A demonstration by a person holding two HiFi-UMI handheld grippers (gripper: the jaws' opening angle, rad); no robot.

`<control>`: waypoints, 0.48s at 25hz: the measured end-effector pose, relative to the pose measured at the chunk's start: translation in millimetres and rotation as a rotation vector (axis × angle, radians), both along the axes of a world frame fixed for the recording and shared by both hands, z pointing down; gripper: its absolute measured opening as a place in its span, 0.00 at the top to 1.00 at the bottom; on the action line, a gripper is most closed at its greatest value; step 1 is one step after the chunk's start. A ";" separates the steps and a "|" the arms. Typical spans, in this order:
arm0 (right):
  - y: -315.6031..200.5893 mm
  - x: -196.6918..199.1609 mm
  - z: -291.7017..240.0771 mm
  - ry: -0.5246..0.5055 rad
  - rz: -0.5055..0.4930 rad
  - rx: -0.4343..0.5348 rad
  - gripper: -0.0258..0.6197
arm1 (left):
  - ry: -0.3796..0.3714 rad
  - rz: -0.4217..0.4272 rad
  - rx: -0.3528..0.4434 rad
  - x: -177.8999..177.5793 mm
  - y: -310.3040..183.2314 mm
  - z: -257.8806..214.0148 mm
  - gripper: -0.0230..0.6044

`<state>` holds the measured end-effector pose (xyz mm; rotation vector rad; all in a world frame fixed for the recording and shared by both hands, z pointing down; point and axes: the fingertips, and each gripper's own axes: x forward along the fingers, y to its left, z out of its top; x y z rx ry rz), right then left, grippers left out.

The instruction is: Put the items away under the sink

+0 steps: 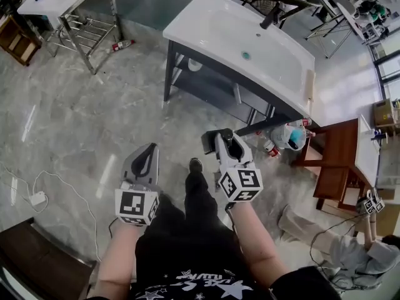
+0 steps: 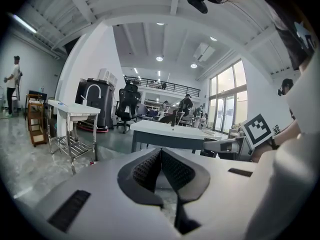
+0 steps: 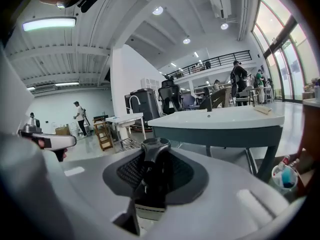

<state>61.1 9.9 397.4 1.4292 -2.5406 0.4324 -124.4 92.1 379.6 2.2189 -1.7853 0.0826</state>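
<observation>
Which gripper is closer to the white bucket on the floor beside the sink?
Right. In the head view the right gripper, holding a black tool, is just left of the white bucket; the left gripper is farther left.

Grey left gripper [image 1: 150, 149] and right gripper [image 1: 226, 136] bear black-and-white marker cubes [image 1: 136, 206]; black trousers [image 1: 200, 230], star-printed black shirt [image 1: 187, 286].

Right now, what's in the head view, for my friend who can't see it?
The right gripper grips a dark object, and the left gripper is shut and empty. Ahead stands a white sink on a dark frame.
</observation>
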 end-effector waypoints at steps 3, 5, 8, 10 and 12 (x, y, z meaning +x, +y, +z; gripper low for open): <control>-12.8 -4.1 20.2 -0.002 0.002 0.010 0.81 | -0.011 -0.010 -0.006 -2.2 -7.0 19.8 0.95; -23.8 -5.3 35.6 0.005 0.001 0.021 0.81 | -0.015 -0.010 0.005 0.2 -18.3 30.6 0.95; -41.9 -9.4 63.1 0.009 0.013 0.026 0.81 | -0.026 0.002 0.022 4.2 -39.4 50.0 0.95; -54.9 -15.1 84.3 0.003 0.026 0.010 0.81 | -0.023 0.007 0.006 6.8 -53.4 71.5 0.95; -67.6 -21.3 104.4 0.000 0.017 -0.003 0.81 | -0.008 -0.006 -0.008 11.2 -67.4 95.1 0.95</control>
